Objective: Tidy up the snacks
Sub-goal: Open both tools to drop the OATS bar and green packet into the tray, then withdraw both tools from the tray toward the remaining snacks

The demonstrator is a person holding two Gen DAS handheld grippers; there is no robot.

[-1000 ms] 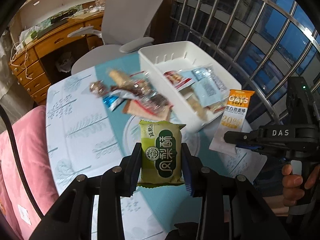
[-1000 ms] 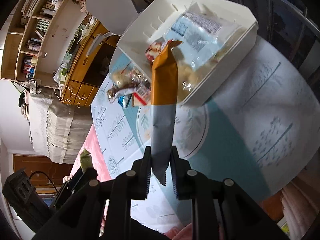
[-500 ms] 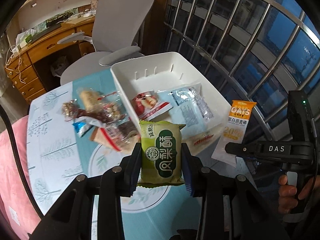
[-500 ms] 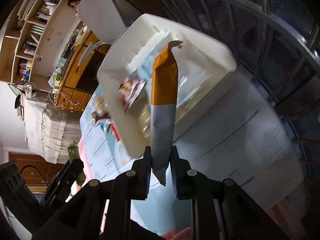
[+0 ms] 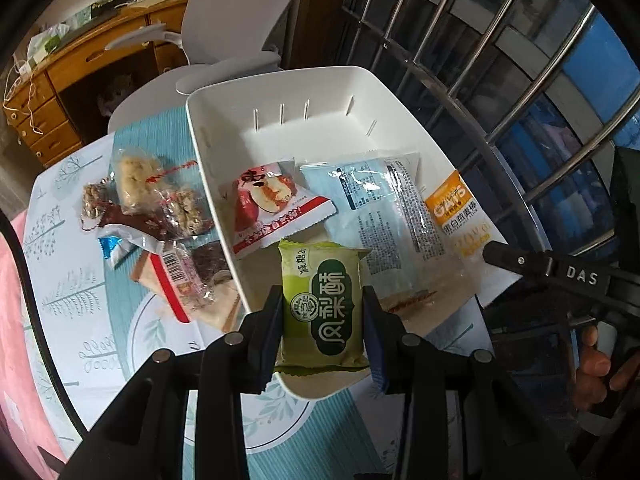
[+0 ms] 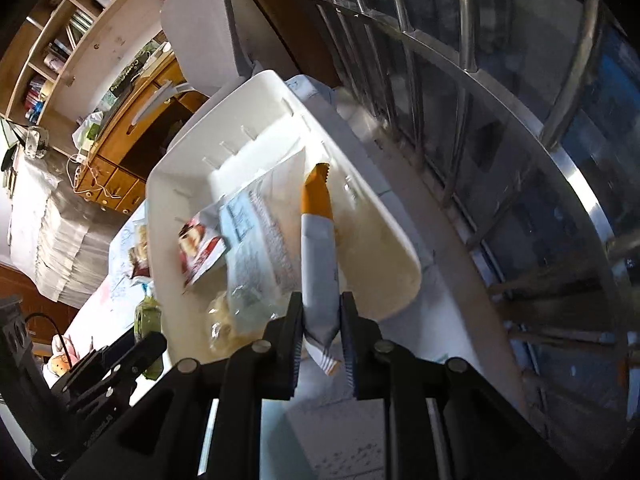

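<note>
My left gripper (image 5: 322, 320) is shut on a green pastry packet (image 5: 322, 312), held over the near end of the white bin (image 5: 384, 92). My right gripper (image 6: 320, 320) is shut on an orange and white oat bar (image 6: 318, 248), held over the bin's right side (image 6: 224, 120); the bar also shows in the left wrist view (image 5: 456, 216). The bin holds a red apple snack packet (image 5: 276, 204) and a pale blue packet (image 5: 384, 216). A pile of loose snacks (image 5: 160, 216) lies on the table left of the bin.
The table has a teal and white cloth (image 5: 80, 280). A grey office chair (image 5: 224, 20) stands behind the bin. Window bars (image 5: 500, 40) run along the right. A wooden desk (image 5: 80, 72) is at the far left.
Both grippers have moved forward over the bin with their snacks. The bin now sits directly under the green packet and the oat bar.
</note>
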